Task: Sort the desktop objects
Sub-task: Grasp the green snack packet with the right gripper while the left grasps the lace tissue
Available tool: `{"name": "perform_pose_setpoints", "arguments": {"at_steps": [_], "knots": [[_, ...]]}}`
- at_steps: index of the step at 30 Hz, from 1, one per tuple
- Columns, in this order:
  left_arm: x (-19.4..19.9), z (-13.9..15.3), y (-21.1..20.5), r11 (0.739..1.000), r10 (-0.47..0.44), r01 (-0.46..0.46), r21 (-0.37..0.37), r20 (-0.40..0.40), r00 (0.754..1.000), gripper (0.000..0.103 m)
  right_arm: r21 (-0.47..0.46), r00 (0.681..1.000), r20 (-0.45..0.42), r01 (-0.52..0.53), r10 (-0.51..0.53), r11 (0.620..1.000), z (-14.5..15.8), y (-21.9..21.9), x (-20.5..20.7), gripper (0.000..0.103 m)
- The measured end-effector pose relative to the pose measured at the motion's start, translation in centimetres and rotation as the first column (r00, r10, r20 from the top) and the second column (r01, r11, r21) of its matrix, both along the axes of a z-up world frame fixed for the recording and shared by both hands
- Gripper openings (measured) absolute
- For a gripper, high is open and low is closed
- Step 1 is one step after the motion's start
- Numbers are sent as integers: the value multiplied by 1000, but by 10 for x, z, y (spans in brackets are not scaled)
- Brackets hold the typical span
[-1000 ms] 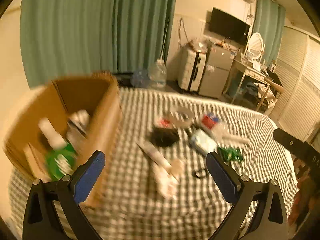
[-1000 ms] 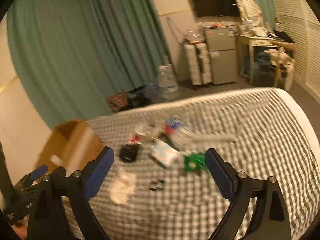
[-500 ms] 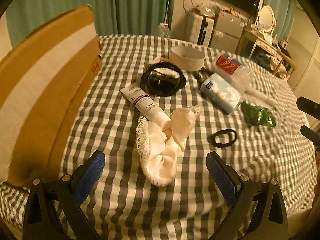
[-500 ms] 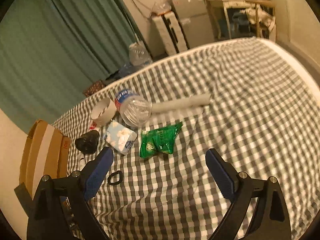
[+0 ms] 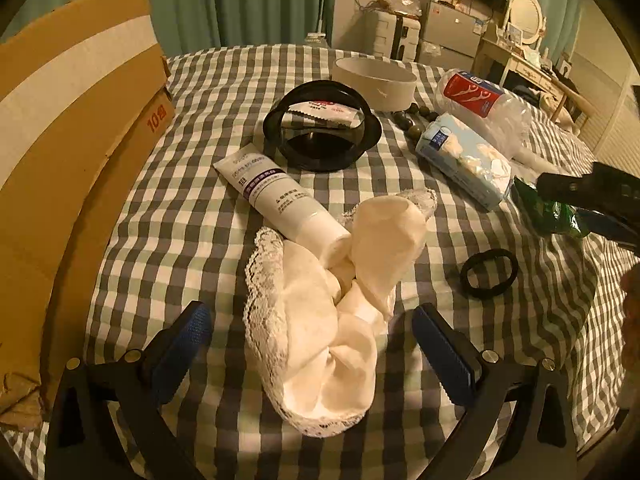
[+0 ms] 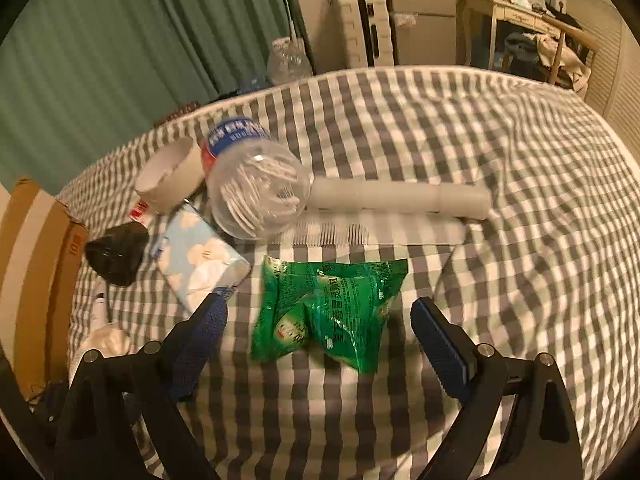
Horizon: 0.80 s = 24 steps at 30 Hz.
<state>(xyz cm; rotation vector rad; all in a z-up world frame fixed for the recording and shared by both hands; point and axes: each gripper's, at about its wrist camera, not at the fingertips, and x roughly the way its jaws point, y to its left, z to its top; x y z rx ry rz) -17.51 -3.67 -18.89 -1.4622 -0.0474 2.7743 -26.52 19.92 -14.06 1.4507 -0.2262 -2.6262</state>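
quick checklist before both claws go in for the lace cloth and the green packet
1. Left claw open and empty: ok.
2. Crumpled cream lace-trimmed cloth centred between its fingers: ok.
3. White squeeze tube clear of the cloth: not ok, its cap end lies against the folds.
4. Right claw open and empty: ok.
5. Crinkled green plastic packet between its fingers, lying apart from the blue flowered tissue pack: ok.
6. Room left in the brown cardboard box: cannot tell, only its outside shows.
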Motion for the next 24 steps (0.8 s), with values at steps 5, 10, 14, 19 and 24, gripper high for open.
{"name": "perform_pose_setpoints", "arguments": {"at_steps": [5,10,14,19,24], "knots": [[-2,2,-9,999,6,-6,34,6,1000,79,15,999,35,-25,24,1000,-10,-2,-7,60],[2,8,-22,995,15,-18,96,25,1000,27,-49,999,48,4,-2,999,-12,9,-2,46],[10,15,-26,994,4,-7,111,29,1000,18,-65,998,63,23,-19,998,-10,17,9,41],[21,31,-29,986,5,-10,167,34,999,18,-81,999,21,34,-32,996,12,24,33,41],[40,55,-24,982,-26,28,187,-13,1000,18,-99,999,-36,22,-26,995,42,22,59,41]]}}
